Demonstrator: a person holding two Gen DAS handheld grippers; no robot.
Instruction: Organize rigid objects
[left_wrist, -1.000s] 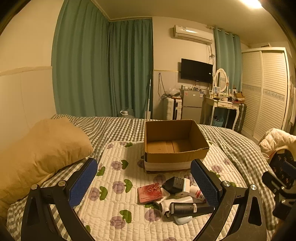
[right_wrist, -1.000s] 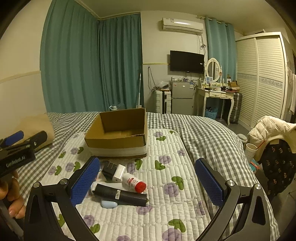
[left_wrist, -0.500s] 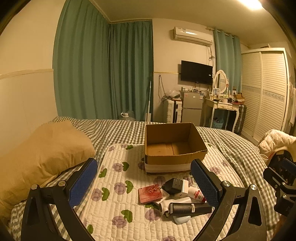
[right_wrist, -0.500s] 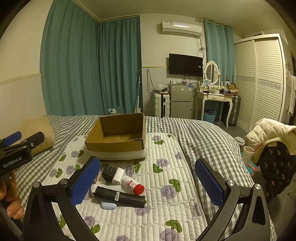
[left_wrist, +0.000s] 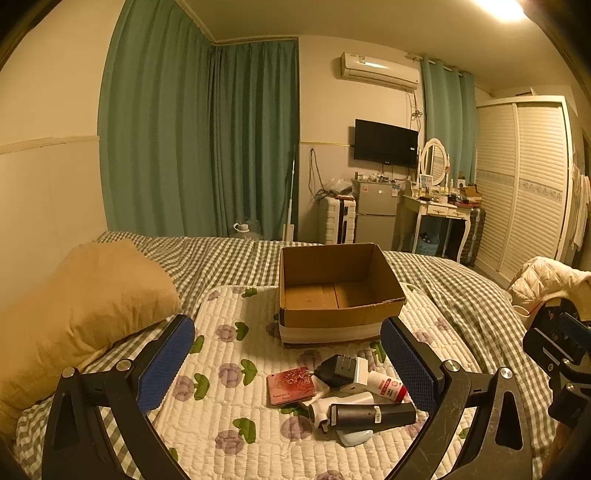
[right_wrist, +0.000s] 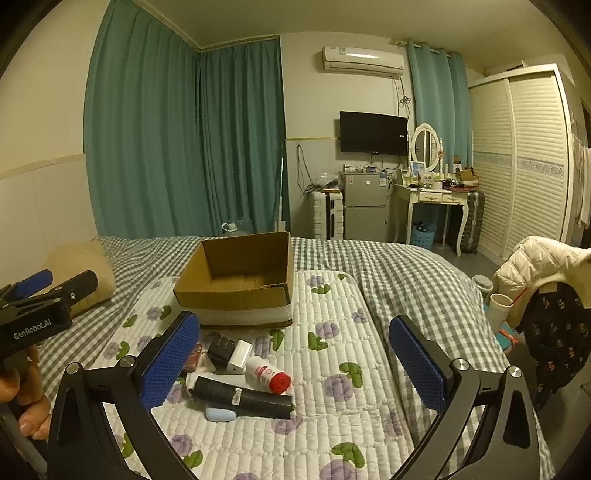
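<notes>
An open cardboard box (left_wrist: 336, 291) (right_wrist: 240, 280) stands empty on the quilted mat. In front of it lies a small pile: a pink card case (left_wrist: 290, 386), a black plug adapter (left_wrist: 338, 369) (right_wrist: 221, 350), a white charger (right_wrist: 239, 357), a white bottle with a red cap (left_wrist: 388, 386) (right_wrist: 269, 374), a black cylinder (left_wrist: 373, 415) (right_wrist: 242, 398) and a pale blue piece (right_wrist: 220, 414). My left gripper (left_wrist: 287, 363) is open and empty, above and short of the pile. My right gripper (right_wrist: 293, 360) is open and empty, right of the pile.
A tan pillow (left_wrist: 85, 295) lies on the left of the checked bed (right_wrist: 399, 273). A chair with a white jacket (right_wrist: 539, 266) and a paper cup (right_wrist: 500, 310) stands to the right. A fridge, dresser and wardrobe stand behind the bed.
Both grippers have lifted and pulled back slightly, so the box and pile sit lower and smaller in view. Both stay open and empty.
</notes>
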